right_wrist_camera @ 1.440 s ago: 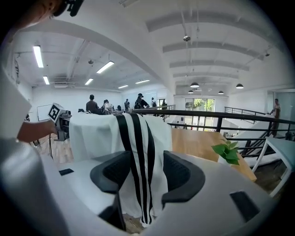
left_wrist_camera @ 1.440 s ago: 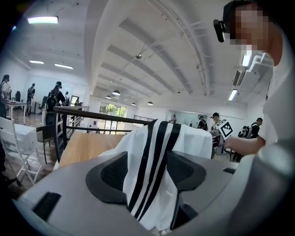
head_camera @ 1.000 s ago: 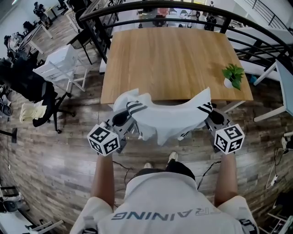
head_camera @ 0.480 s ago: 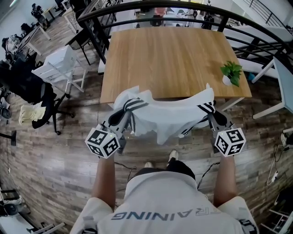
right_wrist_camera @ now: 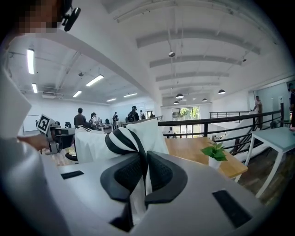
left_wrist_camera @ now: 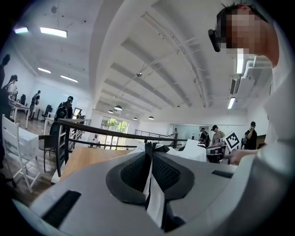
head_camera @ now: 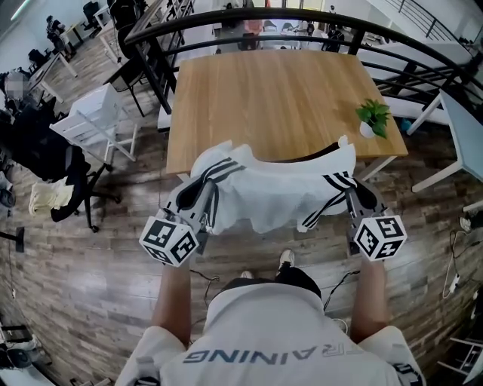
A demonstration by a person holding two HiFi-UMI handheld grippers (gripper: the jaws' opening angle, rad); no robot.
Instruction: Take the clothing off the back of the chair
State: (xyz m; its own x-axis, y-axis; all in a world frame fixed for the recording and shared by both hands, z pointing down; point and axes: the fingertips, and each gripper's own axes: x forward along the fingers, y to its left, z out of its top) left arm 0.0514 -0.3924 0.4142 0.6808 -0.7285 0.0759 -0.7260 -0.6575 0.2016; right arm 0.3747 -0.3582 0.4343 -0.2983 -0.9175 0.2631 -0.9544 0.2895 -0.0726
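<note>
A white garment with black stripes (head_camera: 272,188) hangs stretched between my two grippers, in front of the near edge of the wooden table (head_camera: 272,98). My left gripper (head_camera: 198,199) is shut on its left shoulder part, and white cloth (left_wrist_camera: 156,203) is pinched between the dark pads (left_wrist_camera: 133,173). On the right, my right gripper (head_camera: 355,197) is shut on the striped sleeve end (right_wrist_camera: 120,138), which bunches above the pads (right_wrist_camera: 163,173). A dark strip (head_camera: 306,156) shows just behind the garment's top edge. The chair itself is hidden under the cloth.
A small potted plant (head_camera: 371,119) stands at the table's right edge. A white chair (head_camera: 94,121) and a black office chair (head_camera: 56,162) are on the left. A black railing (head_camera: 302,16) curves behind the table, and a white table (head_camera: 464,136) stands at the right. Several people are at the far desks.
Both grippers have closed on the garment's ends and risen a little. The cloth now hangs more stretched and flatter between them.
</note>
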